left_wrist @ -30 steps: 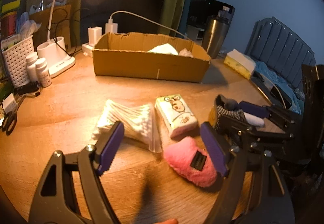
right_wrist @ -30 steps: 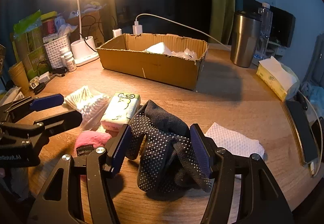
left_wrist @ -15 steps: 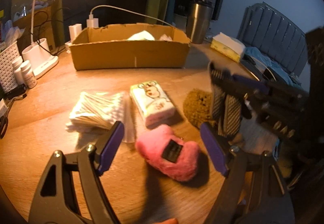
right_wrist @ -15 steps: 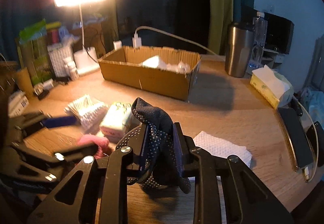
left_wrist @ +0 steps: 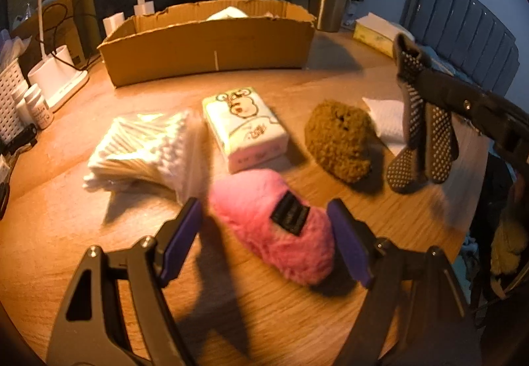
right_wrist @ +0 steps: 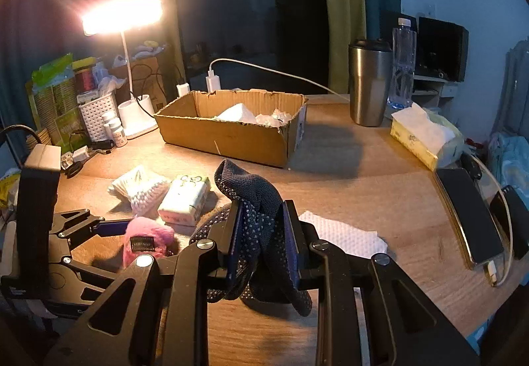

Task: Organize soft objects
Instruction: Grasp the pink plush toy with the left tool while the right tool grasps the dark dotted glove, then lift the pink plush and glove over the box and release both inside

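the cardboard box (right_wrist: pixel 228 134) sits at the back of the desk (right_wrist: pixel 363 174), well apart from both grippers. the dotted glove (right_wrist: pixel 261 230) hangs limp and long from the right gripper (right_wrist: pixel 263 242), whose jaws are clamped on its bunched middle; a dangling end could catch the box wall or slip free on the way over. the pink plush (left_wrist: pixel 274 227) lies on the desk between the wide-open jaws of the left gripper (left_wrist: pixel 264 242), seemingly untouched; closing off-centre might just nudge it aside.

Box (left_wrist: pixel 211 45) contents mostly hidden.
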Action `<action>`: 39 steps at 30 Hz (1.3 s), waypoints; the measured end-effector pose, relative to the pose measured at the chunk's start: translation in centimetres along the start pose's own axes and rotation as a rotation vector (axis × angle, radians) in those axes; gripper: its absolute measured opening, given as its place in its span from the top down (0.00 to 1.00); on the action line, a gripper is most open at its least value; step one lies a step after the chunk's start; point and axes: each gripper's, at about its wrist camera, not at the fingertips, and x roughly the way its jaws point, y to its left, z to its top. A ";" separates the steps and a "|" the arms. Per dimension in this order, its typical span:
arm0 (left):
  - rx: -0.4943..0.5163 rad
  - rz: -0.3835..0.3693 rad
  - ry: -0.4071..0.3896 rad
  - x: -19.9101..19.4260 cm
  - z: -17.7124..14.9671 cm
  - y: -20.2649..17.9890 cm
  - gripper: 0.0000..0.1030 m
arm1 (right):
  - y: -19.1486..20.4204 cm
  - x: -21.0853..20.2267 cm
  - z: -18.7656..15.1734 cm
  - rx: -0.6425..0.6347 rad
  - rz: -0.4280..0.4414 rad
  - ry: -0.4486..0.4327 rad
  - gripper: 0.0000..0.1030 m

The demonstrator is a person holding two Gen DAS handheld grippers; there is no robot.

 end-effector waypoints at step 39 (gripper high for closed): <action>-0.022 -0.053 -0.489 -15.9 8.3 4.4 0.63 | 3.6 -6.7 8.7 -0.065 -0.003 -0.206 0.75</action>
